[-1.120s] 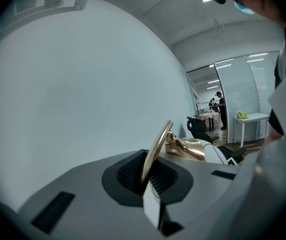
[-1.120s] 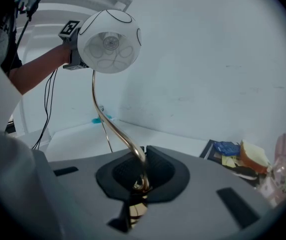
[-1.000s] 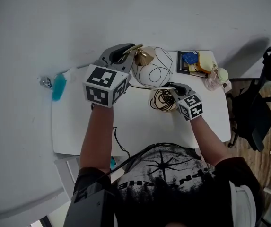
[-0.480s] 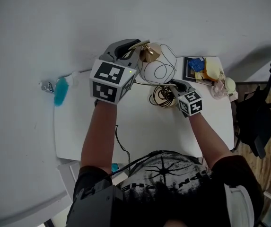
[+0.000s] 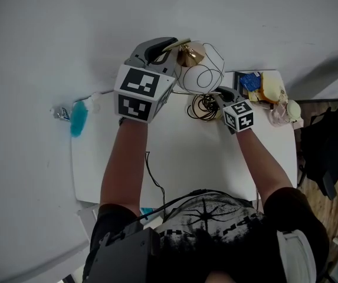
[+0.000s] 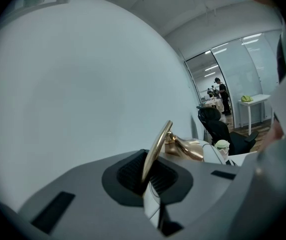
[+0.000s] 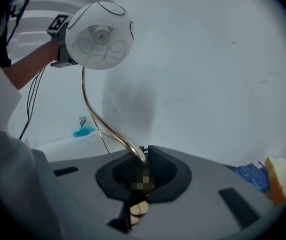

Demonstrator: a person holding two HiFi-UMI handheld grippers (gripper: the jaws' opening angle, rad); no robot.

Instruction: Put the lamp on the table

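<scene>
The left claw point(image 6: 147, 176) and right claw point(image 7: 140, 176) are both closed on the lamp point(image 7: 99, 36), which has a curved brass stem and a white globe shade. The lamp is held above the far edge of the tabletop point(image 5: 174, 158). A coiled cord point(image 5: 203, 107) lies beside the right claw, with clutter point(image 5: 262, 86) nearby.

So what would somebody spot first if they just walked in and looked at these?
Most likely the white ball-shaped lamp with a curvy gold stem, held near the far edge of the white table. The left tool and the right tool are both shut on that gold stem. After that, the bright turquoise object by the table's left edge stands out, though I can't tell what it is.
</scene>
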